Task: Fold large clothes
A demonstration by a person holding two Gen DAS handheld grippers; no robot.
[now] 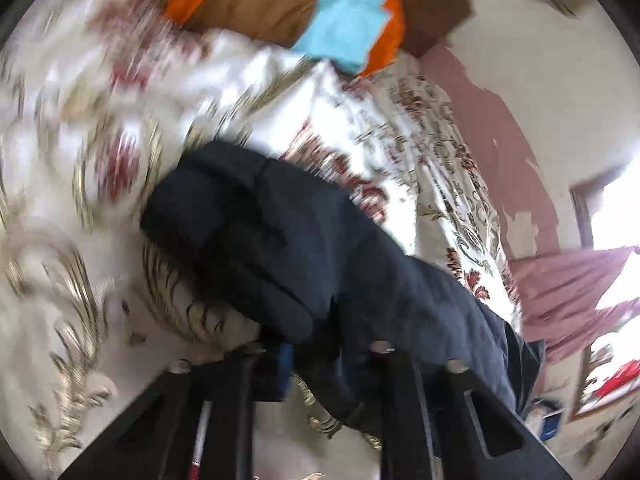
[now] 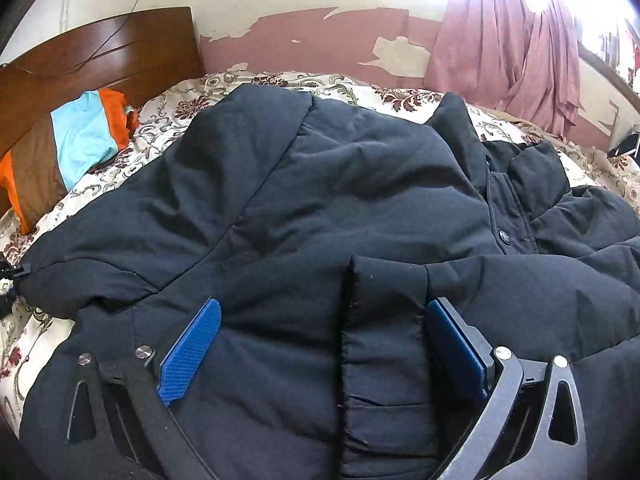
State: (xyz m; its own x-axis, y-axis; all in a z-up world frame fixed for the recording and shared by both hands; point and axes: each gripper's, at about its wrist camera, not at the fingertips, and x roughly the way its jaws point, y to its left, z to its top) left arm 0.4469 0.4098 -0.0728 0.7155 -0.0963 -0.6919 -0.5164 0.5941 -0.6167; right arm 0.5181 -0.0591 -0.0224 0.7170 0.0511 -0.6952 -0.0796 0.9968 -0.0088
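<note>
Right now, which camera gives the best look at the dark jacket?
The right wrist view: the dark jacket lies spread over the bed, sharp, with its collar and snaps visible. The left wrist view shows only one blurred, bunched part of it.

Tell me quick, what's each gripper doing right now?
Left gripper: shut on the jacket.
Right gripper: open, jacket fold between its fingers.

A floral bedspread [image 2: 332, 82] covers the bed, with an orange, brown and light-blue pillow [image 2: 76, 140] lying against the wooden headboard [image 2: 100, 52], while behind it stand a peeling pink wall [image 2: 320, 40] and a pink curtain [image 2: 508, 48].
</note>
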